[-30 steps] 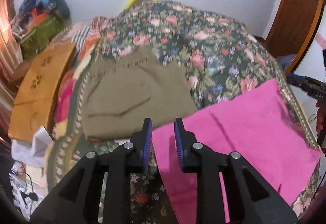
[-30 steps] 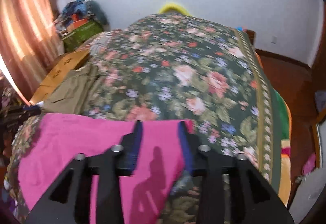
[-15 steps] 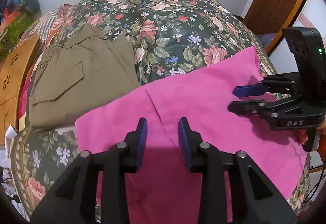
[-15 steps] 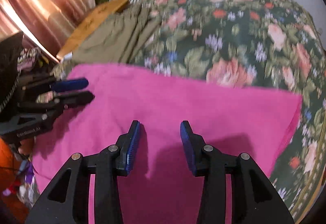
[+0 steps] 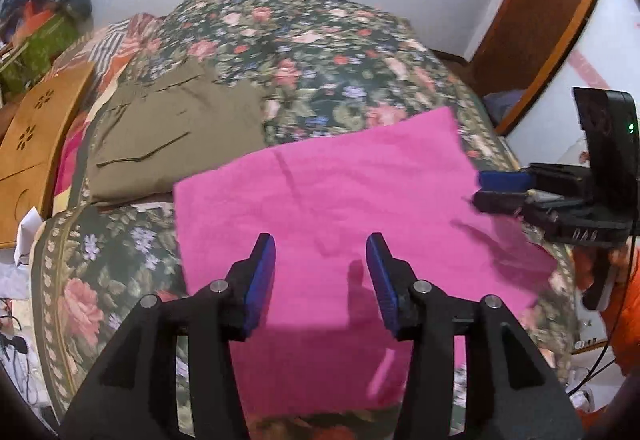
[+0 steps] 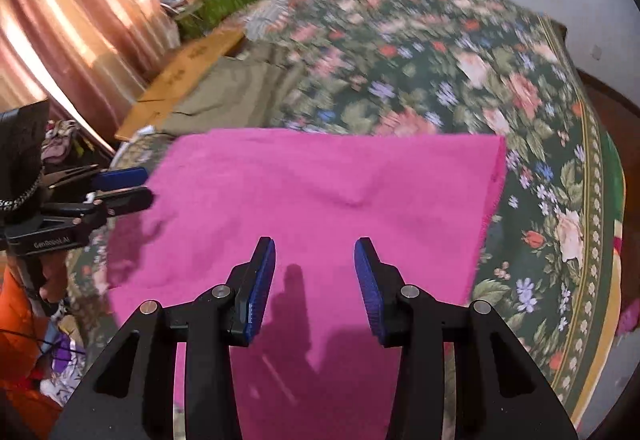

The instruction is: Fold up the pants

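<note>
Bright pink pants (image 5: pixel 328 208) lie flat on the floral bedspread near the bed's front edge; they also fill the right wrist view (image 6: pixel 320 200). My left gripper (image 5: pixel 320 280) is open and empty above their near left part. My right gripper (image 6: pixel 314 284) is open and empty above their near right part. Each gripper shows in the other's view: the right one (image 5: pixel 504 190) at the pants' right edge, the left one (image 6: pixel 124 188) at their left edge.
Folded olive-khaki pants (image 5: pixel 168 140) lie behind the pink ones on the left of the bed (image 5: pixel 320 52). A wooden board (image 5: pixel 36 136) leans at the bed's left side. Bags and clutter (image 5: pixel 36 20) are piled in the far left corner. A wooden door (image 5: pixel 540 20) stands at right.
Both grippers have opened wider and pulled back and up from the pink pants. The views have tilted up to show more of the bed and wall.
</note>
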Available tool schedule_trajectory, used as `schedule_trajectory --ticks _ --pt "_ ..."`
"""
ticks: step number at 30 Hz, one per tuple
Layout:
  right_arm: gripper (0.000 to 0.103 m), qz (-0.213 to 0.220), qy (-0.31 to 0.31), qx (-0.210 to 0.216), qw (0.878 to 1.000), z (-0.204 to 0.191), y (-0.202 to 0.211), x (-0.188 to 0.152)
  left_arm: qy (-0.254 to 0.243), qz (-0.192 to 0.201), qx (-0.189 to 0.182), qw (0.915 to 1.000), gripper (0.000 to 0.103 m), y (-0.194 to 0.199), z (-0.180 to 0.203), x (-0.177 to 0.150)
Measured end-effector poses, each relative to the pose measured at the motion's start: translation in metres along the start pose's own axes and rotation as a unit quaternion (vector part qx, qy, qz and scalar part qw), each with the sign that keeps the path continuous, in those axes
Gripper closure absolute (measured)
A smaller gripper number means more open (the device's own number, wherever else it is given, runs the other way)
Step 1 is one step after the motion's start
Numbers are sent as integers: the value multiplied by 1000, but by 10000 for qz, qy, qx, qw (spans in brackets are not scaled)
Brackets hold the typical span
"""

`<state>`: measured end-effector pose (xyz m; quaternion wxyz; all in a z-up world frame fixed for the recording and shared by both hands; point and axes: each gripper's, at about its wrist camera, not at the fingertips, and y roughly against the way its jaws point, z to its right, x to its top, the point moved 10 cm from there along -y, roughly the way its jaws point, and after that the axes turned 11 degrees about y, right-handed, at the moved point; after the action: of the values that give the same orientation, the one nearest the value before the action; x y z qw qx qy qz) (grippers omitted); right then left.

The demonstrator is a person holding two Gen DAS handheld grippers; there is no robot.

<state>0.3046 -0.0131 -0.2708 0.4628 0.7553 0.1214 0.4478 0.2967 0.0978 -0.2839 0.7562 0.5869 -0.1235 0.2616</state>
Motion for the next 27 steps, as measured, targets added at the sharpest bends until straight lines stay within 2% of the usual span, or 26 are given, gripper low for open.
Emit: schedule_trajectory --ticks 1,4,7,9,14,16,18,22,27 --pt "60 19 65 32 10000 -8 1 -2 -10 -26 -35 10000 55 1 5 -5" --pt "59 -71 269 42 9996 -31 -3 -15 -27 -208 -4 9998 55 -7 11 -24" --pt "59 -307 248 87 9992 -40 -12 -38 -100 -387 216 9990 51 -20 6 -51" --pt "58 -150 190 32 9997 -39 -4 -50 -132 -128 251 9995 47 -16 3 -60" --pt "58 -35 -88 -30 10000 -34 12 -64 -36 -129 260 9996 42 -2 -11 -68" --pt "58 -59 -55 -114 9999 -34 16 -69 -51 -92 478 9988 36 5 -22 -72" --pt "58 -79 27 -243 9997 -35 20 -73 -15 2 637 9980 36 15 -34 -74" --pt "57 -114 -60 -311 9994 -32 31 -85 450 138 689 9965 35 41 -60 -78" --pt "57 90 -190 -540 9983 -25 52 -81 1359 -50 170 9906 30 53 -81 -89"
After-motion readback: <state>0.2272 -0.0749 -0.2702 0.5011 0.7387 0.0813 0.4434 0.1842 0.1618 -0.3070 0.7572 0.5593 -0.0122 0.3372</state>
